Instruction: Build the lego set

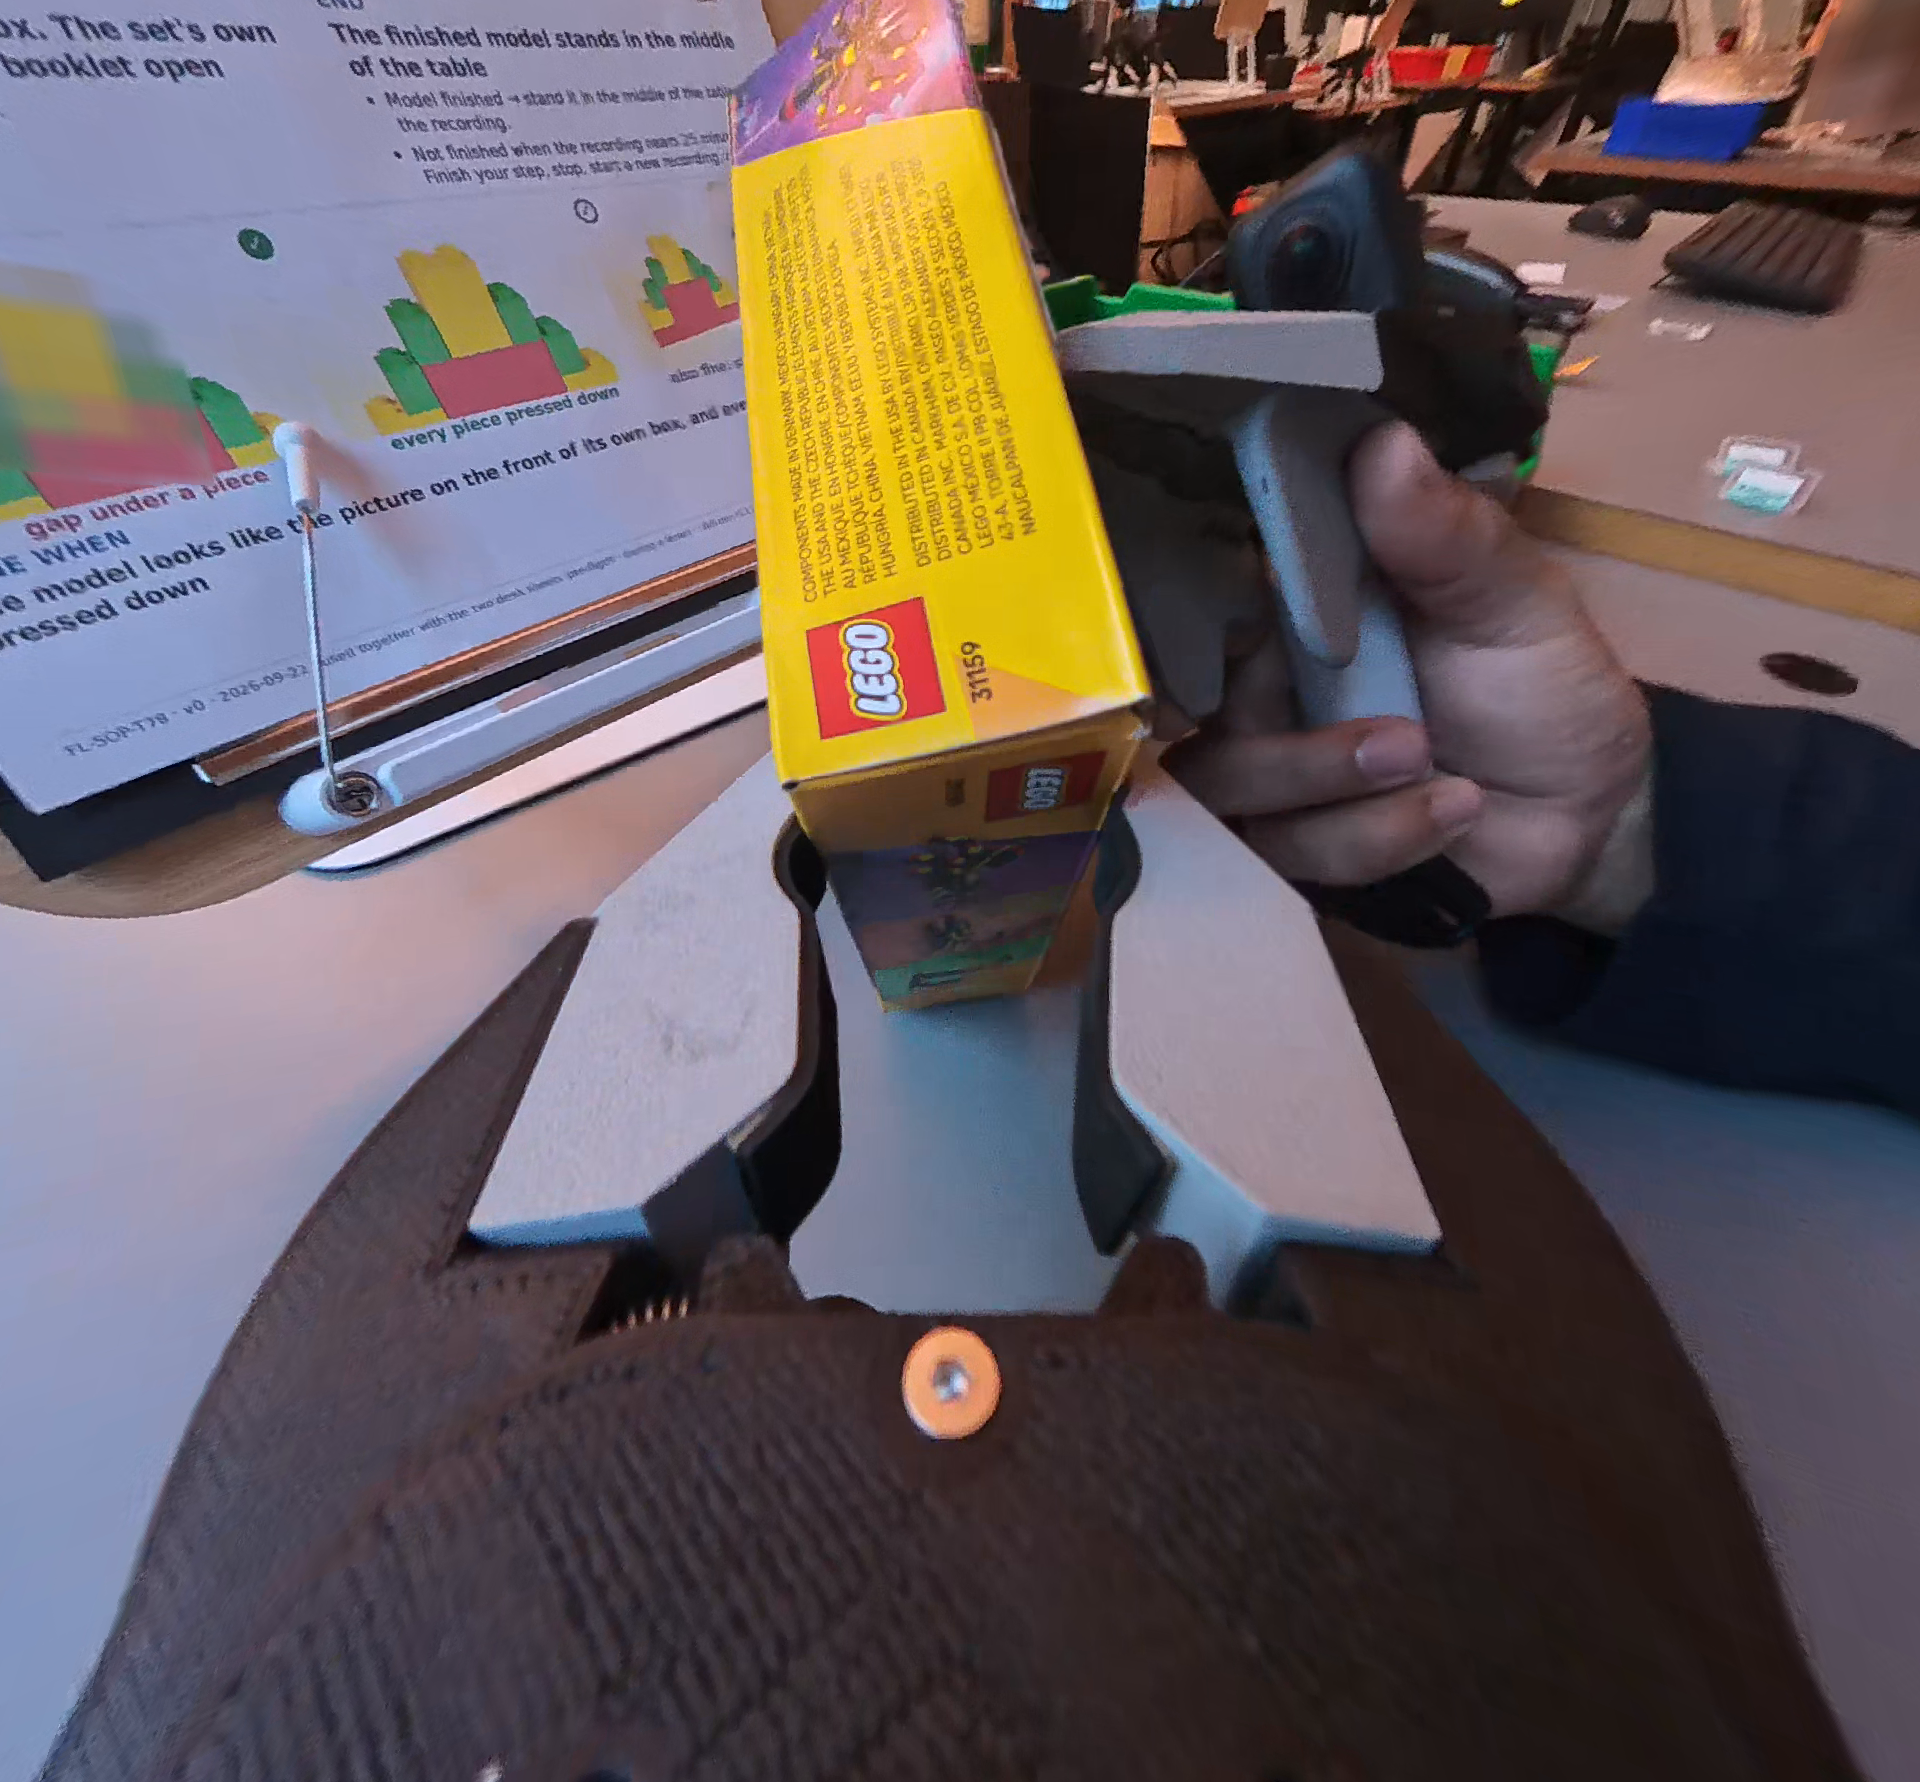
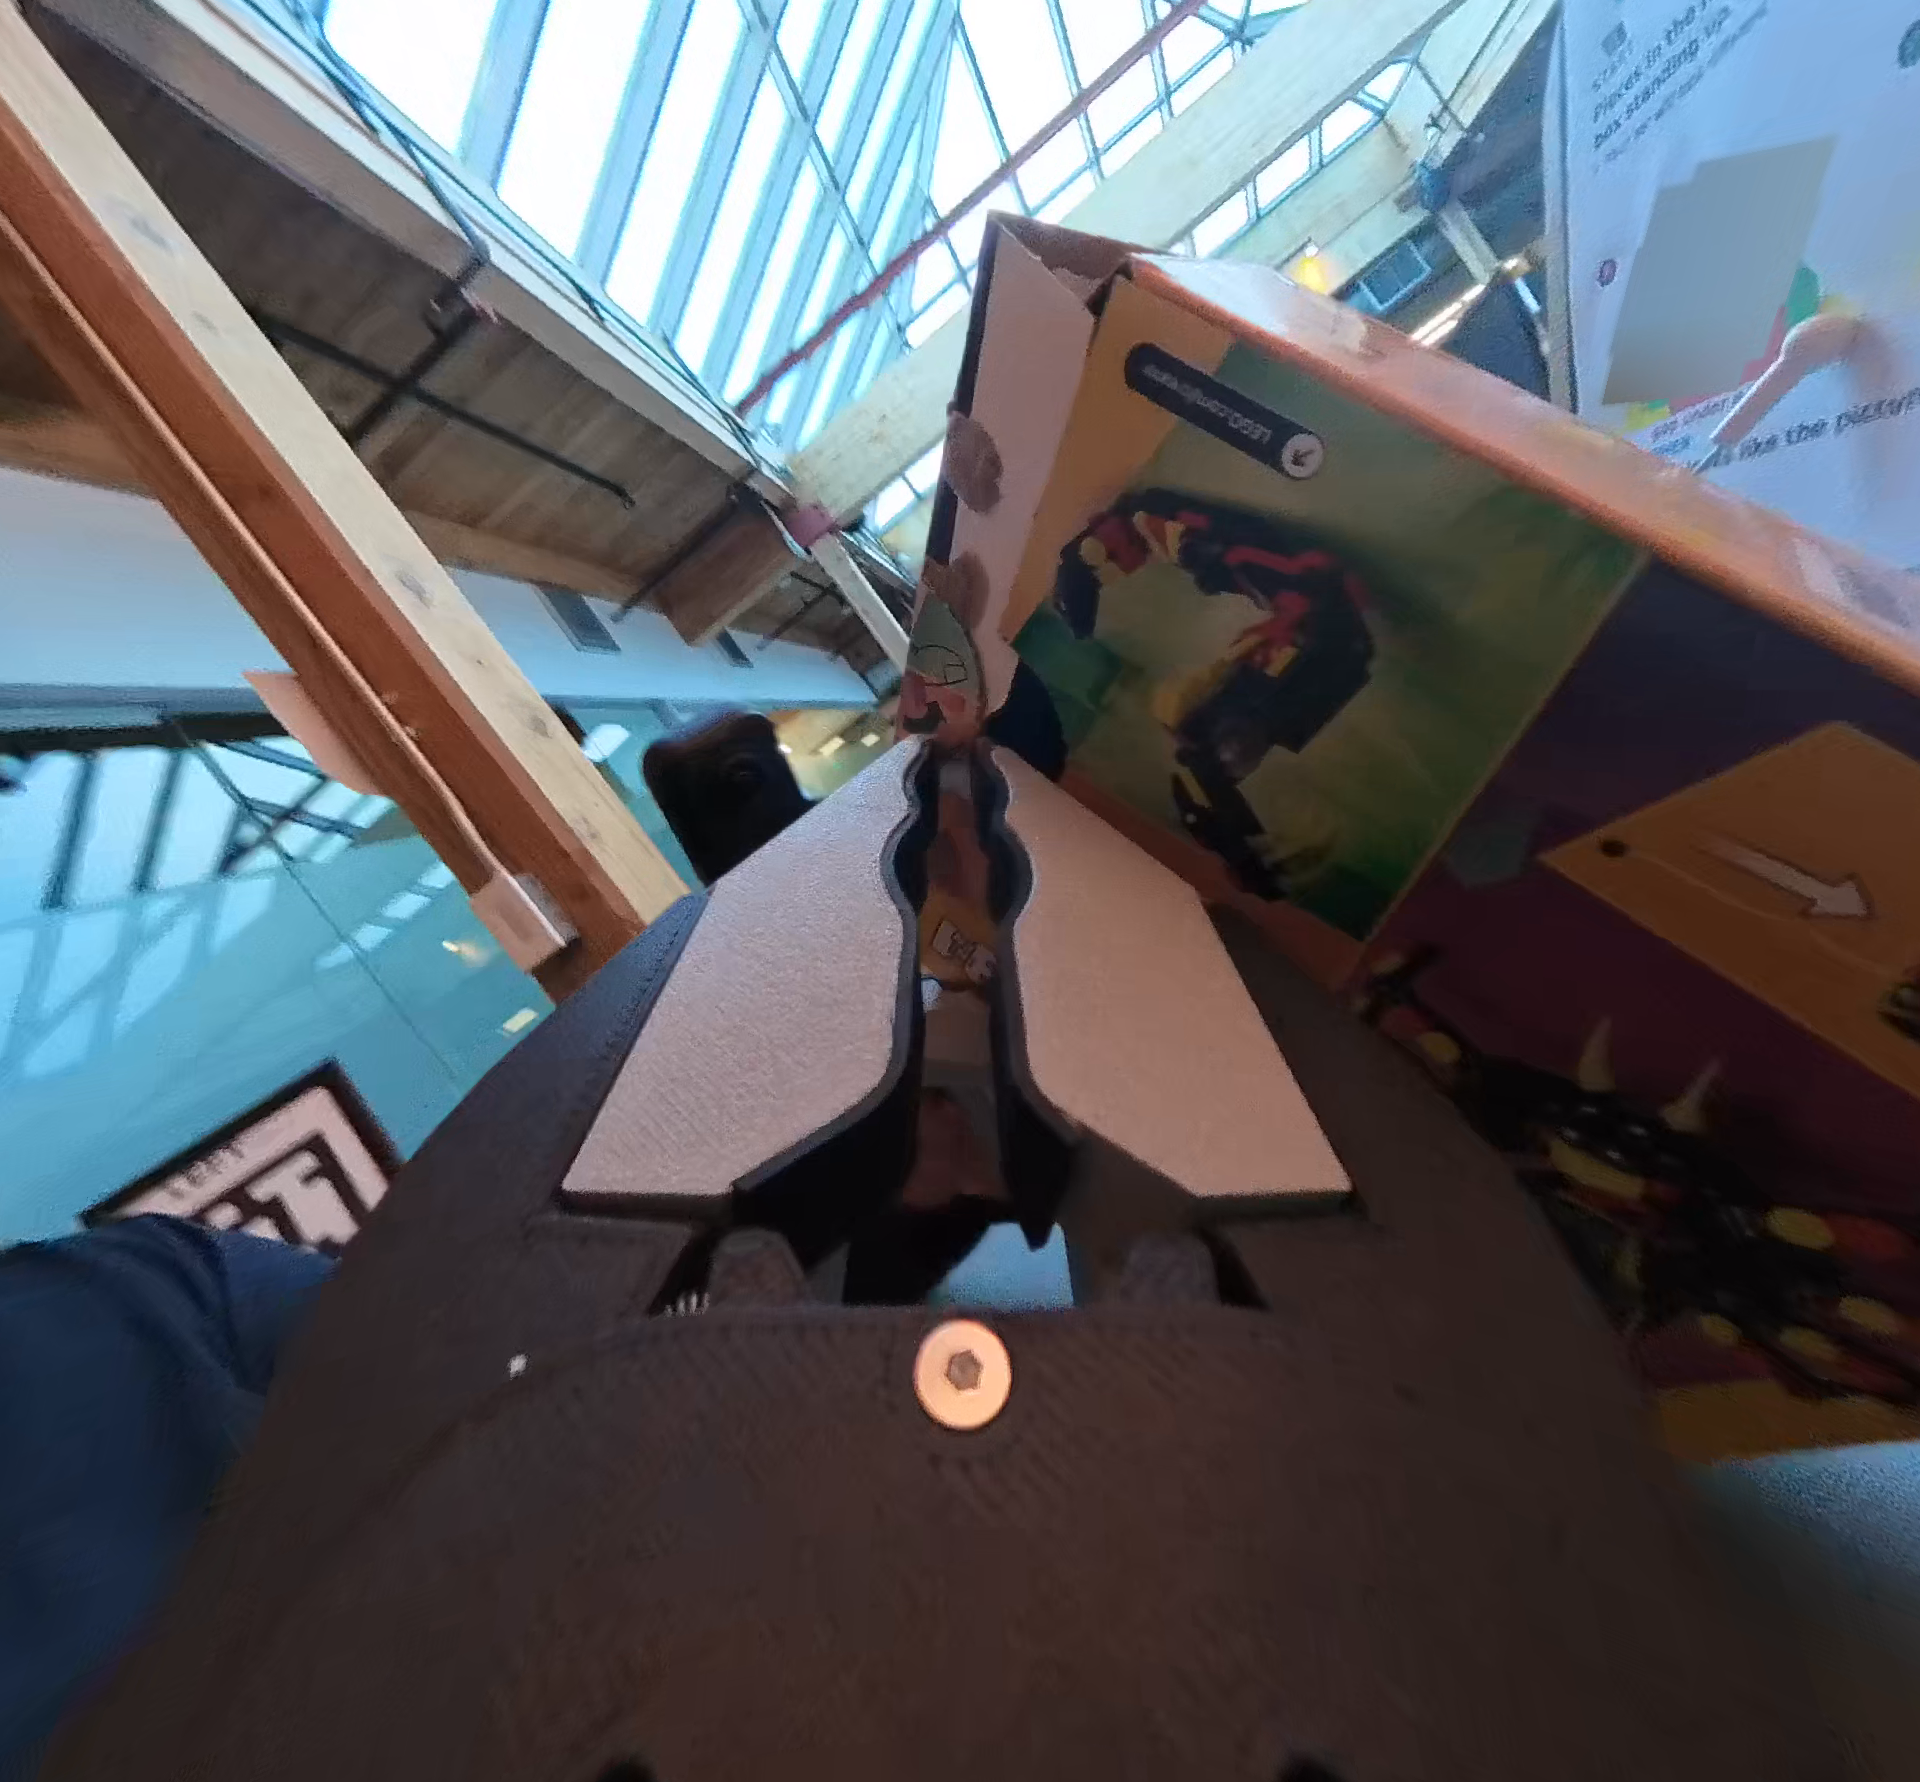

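A yellow and purple lego box (image 1: 914, 444) is held up above the pale table. My left gripper (image 1: 956, 859) is shut on the box's lower end, its grey fingers (image 1: 686, 1026) on either side. In the left wrist view the right gripper (image 1: 1236, 361) reaches in from the right behind the box, held by a hand (image 1: 1486, 672). In the right wrist view my right gripper (image 2: 956, 756) points upward and is shut on the box's opened end flap (image 2: 1023, 444); the box's picture side (image 2: 1299, 652) fills the right of that view.
An instruction sheet (image 1: 343, 278) stands on a wooden book stand (image 1: 499, 693) at the left, close behind the box. Beyond are green parts (image 1: 1132, 298), a keyboard (image 1: 1766, 257) and small packets (image 1: 1756, 475) on tables at the right. A glass roof (image 2: 727, 70) shows overhead. The tips of one gripper are about 6 centimetres away from the tips of the other.
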`<state>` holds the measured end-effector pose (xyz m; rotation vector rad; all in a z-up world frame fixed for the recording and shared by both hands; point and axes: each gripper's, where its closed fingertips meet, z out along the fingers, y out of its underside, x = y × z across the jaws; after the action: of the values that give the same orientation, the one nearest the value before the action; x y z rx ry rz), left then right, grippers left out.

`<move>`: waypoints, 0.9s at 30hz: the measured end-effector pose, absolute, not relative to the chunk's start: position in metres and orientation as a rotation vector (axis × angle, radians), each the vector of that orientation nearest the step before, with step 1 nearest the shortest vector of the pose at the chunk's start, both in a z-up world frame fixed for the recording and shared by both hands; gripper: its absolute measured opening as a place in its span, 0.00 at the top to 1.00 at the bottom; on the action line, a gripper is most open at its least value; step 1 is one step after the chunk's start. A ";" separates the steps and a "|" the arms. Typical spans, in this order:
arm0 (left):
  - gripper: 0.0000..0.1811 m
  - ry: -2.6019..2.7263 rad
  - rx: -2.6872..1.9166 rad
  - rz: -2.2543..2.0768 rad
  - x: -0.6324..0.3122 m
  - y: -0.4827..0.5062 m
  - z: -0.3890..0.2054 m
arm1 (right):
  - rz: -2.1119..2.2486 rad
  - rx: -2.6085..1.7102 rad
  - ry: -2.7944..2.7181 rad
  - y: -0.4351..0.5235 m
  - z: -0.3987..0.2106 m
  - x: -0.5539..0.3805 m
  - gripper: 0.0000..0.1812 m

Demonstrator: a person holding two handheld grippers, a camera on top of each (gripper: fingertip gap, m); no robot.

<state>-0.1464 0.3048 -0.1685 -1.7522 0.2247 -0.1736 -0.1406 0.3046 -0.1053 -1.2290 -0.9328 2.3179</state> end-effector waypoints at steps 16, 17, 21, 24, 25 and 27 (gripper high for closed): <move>0.73 0.266 -1.860 -0.171 -0.145 0.303 -0.175 | 2.344 -1.357 -0.830 0.309 -0.105 -0.149 0.90; 0.73 0.266 -1.866 -0.168 -0.145 0.303 -0.176 | 2.350 -1.355 -0.817 0.310 -0.104 -0.150 0.89; 0.73 0.241 -1.823 -0.295 -0.138 0.303 -0.167 | 2.656 -1.172 -0.721 0.308 -0.089 -0.142 0.97; 0.73 0.204 -1.807 -0.309 -0.142 0.305 -0.162 | 2.741 -1.159 -0.634 0.310 -0.088 -0.146 1.00; 0.72 0.190 -1.809 -0.325 -0.144 0.305 -0.165 | 2.738 -1.176 -0.632 0.310 -0.090 -0.148 1.00; 0.72 0.184 -1.812 -0.349 -0.145 0.303 -0.166 | 2.669 -1.174 -0.664 0.306 -0.089 -0.149 1.00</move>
<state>-0.1455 0.3035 -0.1661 -1.8116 0.1844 -0.3492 -0.1492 0.3061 -0.0887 -1.1735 -0.6635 2.6690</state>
